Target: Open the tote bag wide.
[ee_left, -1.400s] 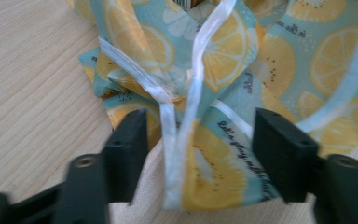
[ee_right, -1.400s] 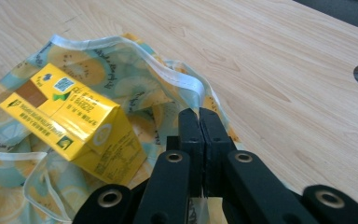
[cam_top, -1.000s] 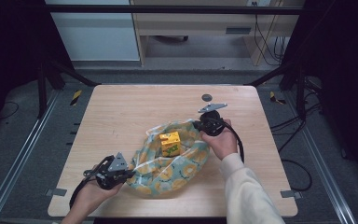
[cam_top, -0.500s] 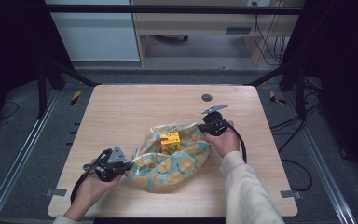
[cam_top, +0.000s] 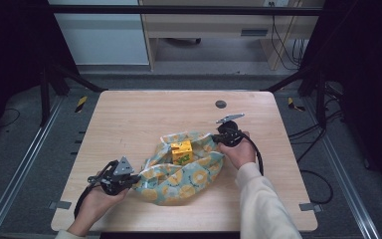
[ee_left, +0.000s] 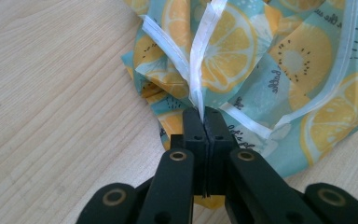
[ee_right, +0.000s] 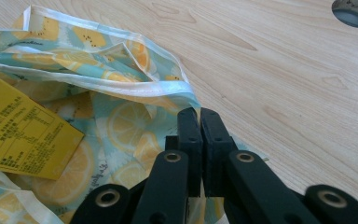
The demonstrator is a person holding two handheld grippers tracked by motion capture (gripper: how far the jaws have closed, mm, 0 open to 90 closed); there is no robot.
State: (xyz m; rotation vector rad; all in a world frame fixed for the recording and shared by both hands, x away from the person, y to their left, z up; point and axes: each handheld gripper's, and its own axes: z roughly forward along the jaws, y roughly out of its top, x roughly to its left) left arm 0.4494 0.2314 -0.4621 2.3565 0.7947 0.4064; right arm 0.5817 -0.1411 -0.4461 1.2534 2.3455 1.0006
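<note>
The left gripper (cam_top: pixel 129 178) has its jaws pressed together on a gathered fold of the cloth (cam_top: pixel 189 172), pinching the white hem (ee_left: pixel 200 60) that rises straight ahead of its tips in the left gripper view. The right gripper (cam_top: pixel 218 140) is likewise closed, clamping the cloth's far edge (ee_right: pixel 168 88); bare table (ee_right: pixel 284 84) lies just beyond and to the right of its jaws.

The yellow box (cam_top: pixel 182 151) sits on the fruit-print cloth between the two grippers, to the left of the right gripper's jaws in its own view (ee_right: pixel 18 135), and is uncovered on top.

As a judgement, the wrapping is partly underway: two opposite edges are gripped and bunched toward the box, but nothing is folded over it yet. Drawing both edges across the box and closing the remaining sides is left to do.
</note>
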